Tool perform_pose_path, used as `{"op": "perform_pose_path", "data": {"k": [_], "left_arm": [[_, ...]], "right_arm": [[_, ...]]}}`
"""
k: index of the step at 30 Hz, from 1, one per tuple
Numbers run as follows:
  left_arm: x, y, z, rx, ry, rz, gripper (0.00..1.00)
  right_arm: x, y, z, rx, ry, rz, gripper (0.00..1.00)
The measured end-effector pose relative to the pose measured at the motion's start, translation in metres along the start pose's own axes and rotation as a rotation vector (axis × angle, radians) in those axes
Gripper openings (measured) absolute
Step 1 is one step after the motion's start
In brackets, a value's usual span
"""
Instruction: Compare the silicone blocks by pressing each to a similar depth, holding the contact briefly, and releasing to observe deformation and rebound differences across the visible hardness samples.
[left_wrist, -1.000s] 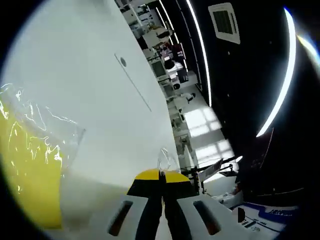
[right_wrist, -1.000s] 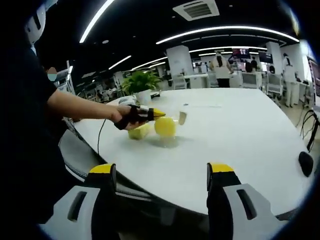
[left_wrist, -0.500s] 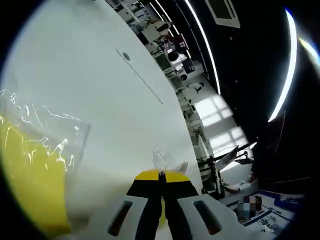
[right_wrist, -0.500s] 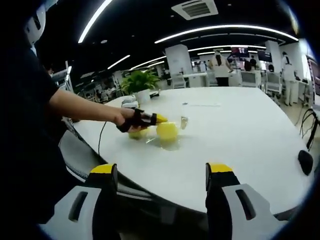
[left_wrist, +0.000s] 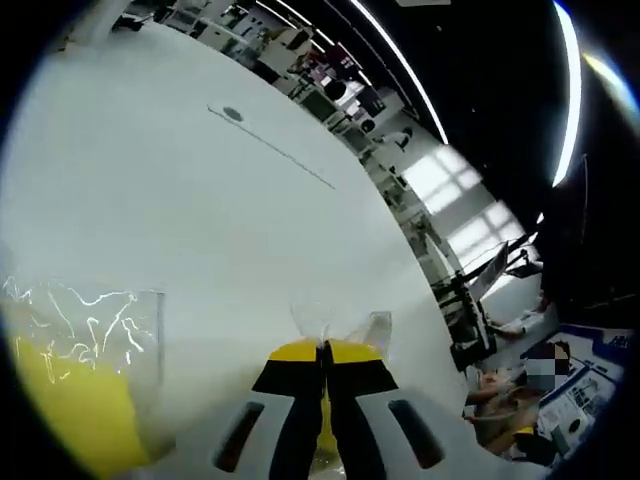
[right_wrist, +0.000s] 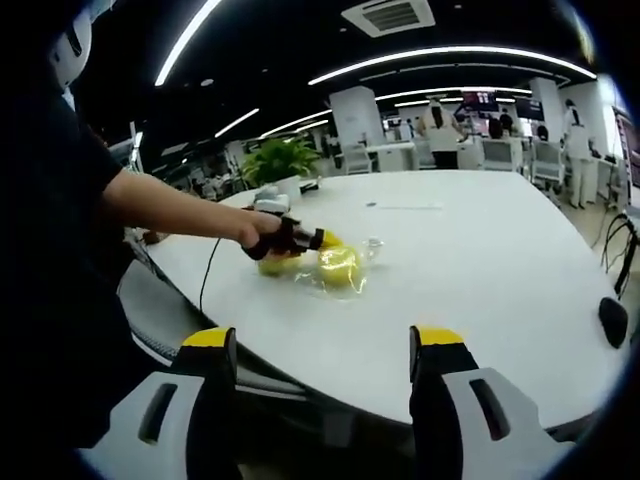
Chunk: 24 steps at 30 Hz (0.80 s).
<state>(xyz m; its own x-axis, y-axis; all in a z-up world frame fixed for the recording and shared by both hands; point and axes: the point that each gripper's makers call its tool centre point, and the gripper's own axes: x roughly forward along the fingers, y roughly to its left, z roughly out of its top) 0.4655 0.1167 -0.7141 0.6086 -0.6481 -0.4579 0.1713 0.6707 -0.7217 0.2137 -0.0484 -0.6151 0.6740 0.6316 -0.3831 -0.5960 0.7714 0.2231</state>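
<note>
Desk (right_wrist: 480, 250), white and round, in an open office under strip lights. Left gripper (right_wrist: 318, 240) now lower, jaws closed, tips at bagged yellow silicone blocks (right_wrist: 338, 266). Right gripper (right_wrist: 320, 345) gaping, holding nothing.

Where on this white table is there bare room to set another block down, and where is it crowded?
Bare: the white table from the yellow blocks to the far edge and the black object. Crowded: around the blocks, where the left gripper sits, toward the plant.

Two bagged yellow silicone blocks (right_wrist: 338, 265) side by side.
</note>
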Motion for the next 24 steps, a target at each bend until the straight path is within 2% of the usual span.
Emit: {"op": "perform_pose_path", "data": {"k": [1, 3, 6, 15, 20, 24], "left_arm": [[0.002, 0.002, -0.003, 0.013, 0.027, 0.006, 0.0], [0.004, 0.007, -0.004, 0.038, 0.034, 0.041, 0.0], [0.006, 0.006, -0.003, 0.022, 0.034, 0.026, 0.0], [0.002, 0.008, -0.005, 0.02, 0.05, 0.046, 0.1], [-0.008, 0.011, 0.001, 0.044, 0.054, 0.065, 0.13], [-0.015, 0.008, 0.004, 0.037, 0.053, 0.056, 0.16]], "right_arm": [[0.001, 0.0, 0.001, -0.002, 0.001, 0.0, 0.64], [0.001, -0.001, 0.003, -0.007, 0.0, -0.001, 0.64], [0.002, -0.002, 0.005, -0.006, -0.006, 0.0, 0.64], [0.004, -0.001, 0.002, -0.005, 0.013, 0.005, 0.64], [0.003, 0.005, 0.008, -0.021, 0.0, 0.018, 0.65], [0.003, 0.004, 0.009, -0.015, 0.003, 0.013, 0.65]]}}
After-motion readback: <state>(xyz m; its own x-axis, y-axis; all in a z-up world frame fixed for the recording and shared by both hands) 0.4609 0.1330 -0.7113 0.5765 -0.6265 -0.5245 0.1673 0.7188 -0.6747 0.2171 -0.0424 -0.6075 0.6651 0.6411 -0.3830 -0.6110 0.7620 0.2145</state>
